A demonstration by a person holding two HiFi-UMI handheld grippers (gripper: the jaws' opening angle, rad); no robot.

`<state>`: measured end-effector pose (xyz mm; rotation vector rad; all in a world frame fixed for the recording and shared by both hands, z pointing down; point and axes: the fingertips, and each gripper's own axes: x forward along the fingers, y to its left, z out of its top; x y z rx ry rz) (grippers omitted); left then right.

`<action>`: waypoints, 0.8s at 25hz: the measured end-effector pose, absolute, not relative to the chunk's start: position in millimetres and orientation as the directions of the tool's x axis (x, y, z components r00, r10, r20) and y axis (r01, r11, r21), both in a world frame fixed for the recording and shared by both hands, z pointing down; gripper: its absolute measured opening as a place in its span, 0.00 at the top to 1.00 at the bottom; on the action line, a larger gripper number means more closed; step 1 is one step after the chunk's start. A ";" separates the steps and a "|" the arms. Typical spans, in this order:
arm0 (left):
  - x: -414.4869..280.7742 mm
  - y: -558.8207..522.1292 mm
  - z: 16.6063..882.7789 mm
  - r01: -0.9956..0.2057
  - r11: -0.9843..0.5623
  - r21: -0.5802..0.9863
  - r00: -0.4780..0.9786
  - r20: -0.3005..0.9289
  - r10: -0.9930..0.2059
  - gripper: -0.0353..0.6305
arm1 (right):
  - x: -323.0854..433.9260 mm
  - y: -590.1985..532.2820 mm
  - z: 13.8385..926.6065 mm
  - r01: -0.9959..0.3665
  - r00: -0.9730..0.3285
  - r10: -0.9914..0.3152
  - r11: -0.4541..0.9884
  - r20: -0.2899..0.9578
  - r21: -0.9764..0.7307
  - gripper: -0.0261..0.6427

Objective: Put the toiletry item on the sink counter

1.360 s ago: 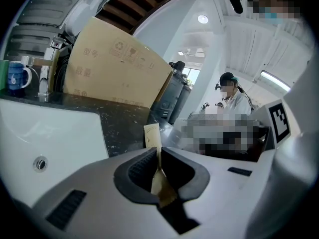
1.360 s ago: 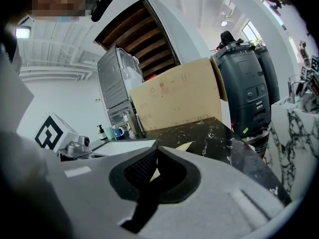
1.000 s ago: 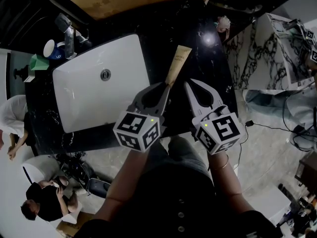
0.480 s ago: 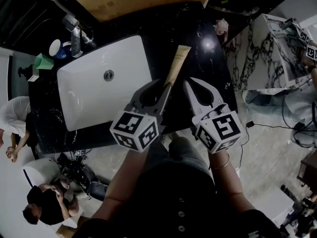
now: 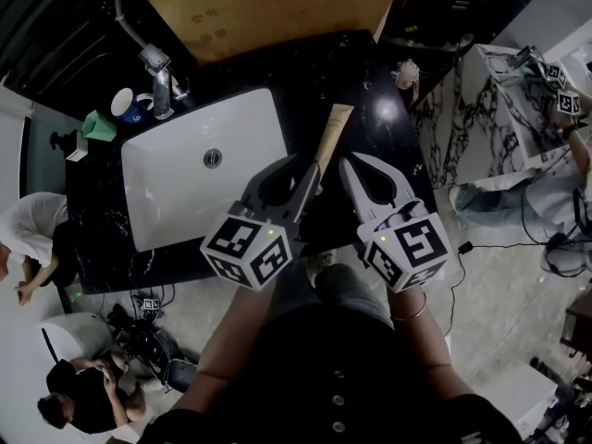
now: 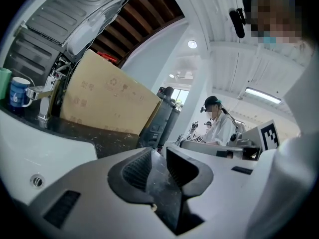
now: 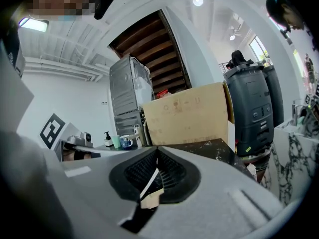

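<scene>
A tan toiletry tube (image 5: pixel 333 129) lies on the black sink counter (image 5: pixel 384 141), just right of the white basin (image 5: pixel 194 188). My left gripper (image 5: pixel 313 168) hangs above the tube's near end and hides it; its jaws meet at the tips with nothing gripped (image 6: pixel 158 152). My right gripper (image 5: pixel 345 160) floats beside it to the right, also shut (image 7: pixel 157 148). Through the hollows behind both sets of pads a sliver of tan shows below. Neither gripper view shows the tube ahead of the tips.
A faucet (image 5: pixel 159 77), a blue mug (image 5: pixel 129 106) and a green cup (image 5: pixel 97 125) stand behind the basin's left. A big cardboard box (image 5: pixel 268 7) fills the counter's back. A marble-patterned unit (image 5: pixel 481 109) is at right. People sit at lower left (image 5: pixel 28 239).
The head view has tilted, so the basin and counter sit lower and further right in the picture. Both grippers stay side by side over the tube's near end, jaws unchanged.
</scene>
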<state>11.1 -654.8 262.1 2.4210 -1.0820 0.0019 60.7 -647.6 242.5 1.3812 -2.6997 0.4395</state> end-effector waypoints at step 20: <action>7.6 -648.5 202.1 -0.677 -0.655 0.336 0.710 0.065 -0.701 0.85 | 47.4 -642.6 189.8 -0.800 -0.599 -0.794 0.588 0.101 -0.119 0.97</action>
